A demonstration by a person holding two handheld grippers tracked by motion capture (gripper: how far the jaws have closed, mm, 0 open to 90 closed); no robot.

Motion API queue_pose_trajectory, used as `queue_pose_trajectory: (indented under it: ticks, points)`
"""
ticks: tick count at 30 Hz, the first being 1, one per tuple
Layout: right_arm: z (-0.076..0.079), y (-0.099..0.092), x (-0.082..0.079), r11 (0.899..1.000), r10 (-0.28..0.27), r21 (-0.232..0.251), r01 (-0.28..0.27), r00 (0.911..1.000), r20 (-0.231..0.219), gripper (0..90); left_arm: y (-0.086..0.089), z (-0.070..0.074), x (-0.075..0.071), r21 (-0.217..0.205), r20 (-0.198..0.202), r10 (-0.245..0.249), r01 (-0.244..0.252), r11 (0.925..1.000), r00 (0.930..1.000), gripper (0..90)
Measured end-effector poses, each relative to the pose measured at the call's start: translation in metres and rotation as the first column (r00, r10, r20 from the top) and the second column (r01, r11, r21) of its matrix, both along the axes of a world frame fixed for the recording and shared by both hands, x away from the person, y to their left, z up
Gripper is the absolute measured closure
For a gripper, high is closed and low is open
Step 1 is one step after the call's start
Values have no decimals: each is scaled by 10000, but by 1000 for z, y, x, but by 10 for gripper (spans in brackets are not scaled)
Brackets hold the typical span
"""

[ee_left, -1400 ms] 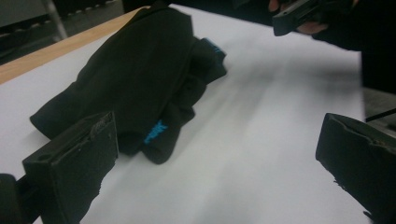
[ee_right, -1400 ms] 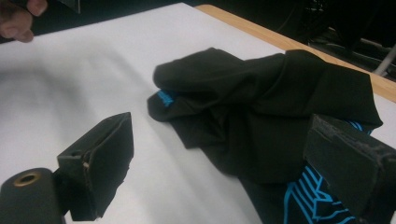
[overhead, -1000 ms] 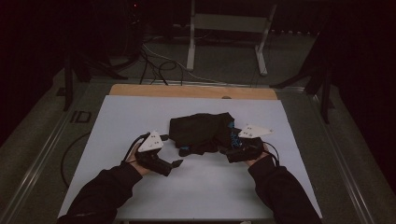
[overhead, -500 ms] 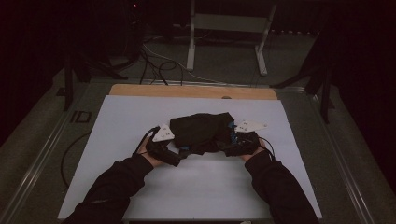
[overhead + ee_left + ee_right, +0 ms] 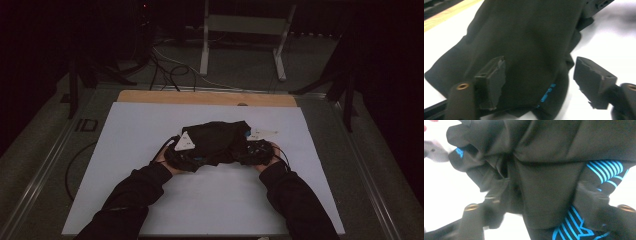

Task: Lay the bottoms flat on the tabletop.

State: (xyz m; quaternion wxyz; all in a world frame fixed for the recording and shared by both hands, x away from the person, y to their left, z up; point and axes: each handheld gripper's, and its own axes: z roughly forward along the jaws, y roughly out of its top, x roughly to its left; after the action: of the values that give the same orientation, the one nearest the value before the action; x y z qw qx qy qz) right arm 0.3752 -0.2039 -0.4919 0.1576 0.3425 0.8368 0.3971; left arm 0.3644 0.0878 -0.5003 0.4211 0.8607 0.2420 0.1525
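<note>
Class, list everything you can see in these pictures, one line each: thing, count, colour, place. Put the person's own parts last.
Garment: one, black with blue stripes and lettering, crumpled mid-sheet.
Sheet: one, white, covering the table.
Table edge: one, light wood, along the sheet's far side.
Stand: one, white, on the floor beyond the table.
Cables: several, black and white, on the floor beyond the table.
Sleeves: two, black, entering from the bottom.
Left hand-held gripper: one, black, jaws just closing either side of the garment's edge.
Right hand-held gripper: one, black, jaws just closing around a fold.

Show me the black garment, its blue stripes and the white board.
black garment [image 5: 217, 137], high view, top of the heap.
blue stripes [image 5: 607, 171], right gripper view, striped patch.
white board [image 5: 135, 135], high view, bare part.
</note>
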Motion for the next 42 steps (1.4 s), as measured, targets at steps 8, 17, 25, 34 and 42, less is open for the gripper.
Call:
queue_pose_trajectory:
  ticks: [8, 17, 25, 34, 42]
  points:
    - [-6, -1, 3, 9986, -388, -372, 373, 9984, -419, 562, -4, -4, 9, 516, 314, 380, -396, 9979, 9988, 525]
    - [-1, -4, 2, 9993, -308, -234, 296, 9983, -490, 843, -1, 10, 3, 393, 664, 374, -400, 9984, 9971, 884]
    - [15, -9, -8, 9999, -30, 157, 35, 9995, -311, 860, 15, 26, -7, 391, 610, 270, -294, 9988, 9978, 889]
    - [22, -17, -31, 9971, 617, 461, -605, 9978, -233, 859, 37, 38, -19, 323, 504, 270, -287, 9991, 9984, 889]
    - [26, -27, -55, 9974, 697, 197, -693, 9974, -204, 859, 51, 46, -37, 336, 430, 153, -167, 9993, 9990, 889]
